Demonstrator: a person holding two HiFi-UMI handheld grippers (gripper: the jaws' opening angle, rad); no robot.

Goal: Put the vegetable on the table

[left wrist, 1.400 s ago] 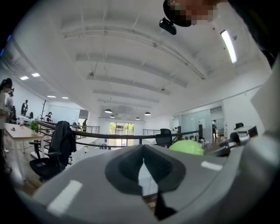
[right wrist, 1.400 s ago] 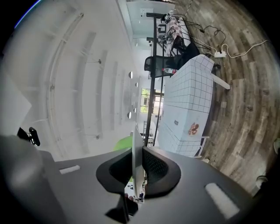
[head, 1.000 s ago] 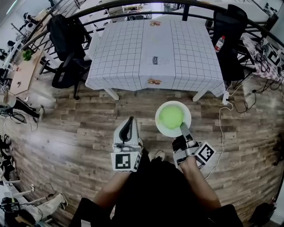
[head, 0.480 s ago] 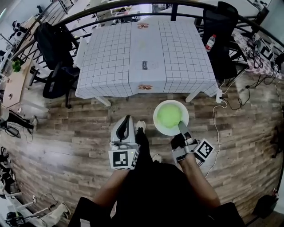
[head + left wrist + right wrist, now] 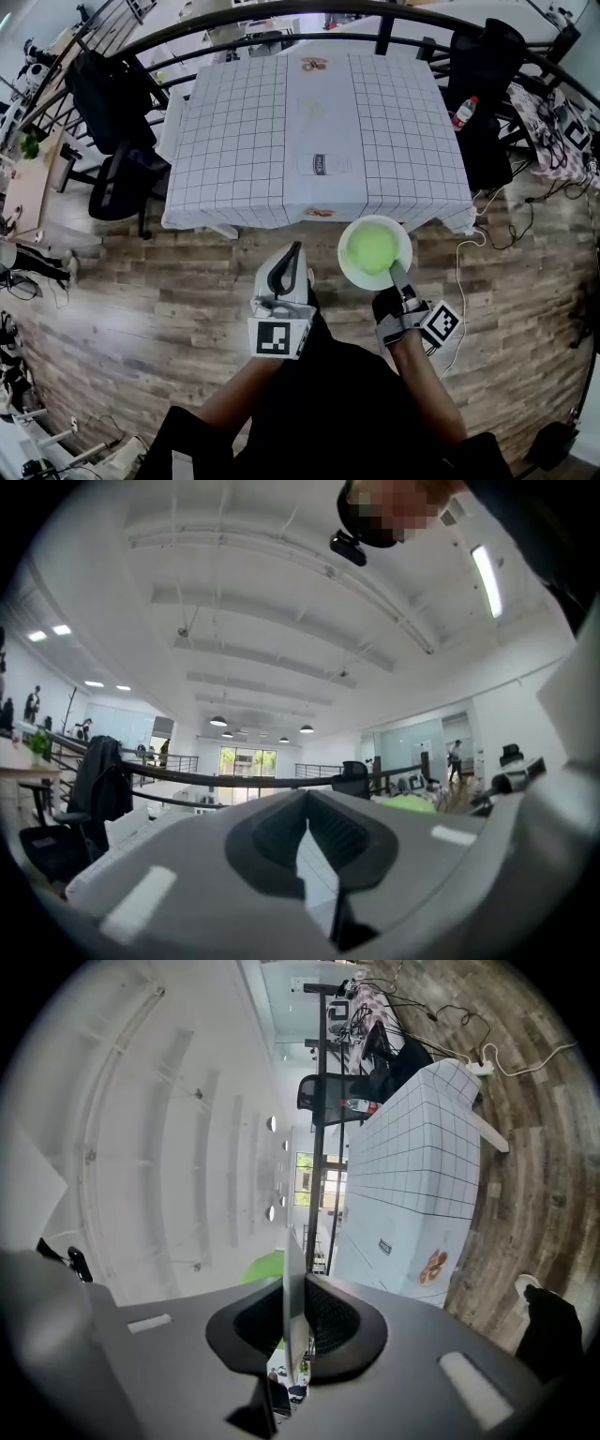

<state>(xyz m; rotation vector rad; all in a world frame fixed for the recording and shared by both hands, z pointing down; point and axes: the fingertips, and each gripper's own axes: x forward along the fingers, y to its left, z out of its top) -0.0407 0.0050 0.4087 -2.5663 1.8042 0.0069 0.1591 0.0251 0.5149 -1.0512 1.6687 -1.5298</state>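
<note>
clothing: black | left gripper [image 5: 296, 247]: grey-white shell, black-white marker cube | right gripper [image 5: 397, 272]: dark, same cube

Left gripper [image 5: 307, 836] has its jaws pressed together (nothing in them), aimed at a black railing [image 5: 234, 782].

One checked table [image 5: 234, 141], one white plate [image 5: 345, 254], one green vegetable [image 5: 372, 247], two tools [image 5: 293, 251] [image 5: 395, 270], one bottle [image 5: 460, 112]

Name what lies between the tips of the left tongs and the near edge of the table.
Only a strip of wooden floor separates the left tongs from the table. The head view shows this.
</note>
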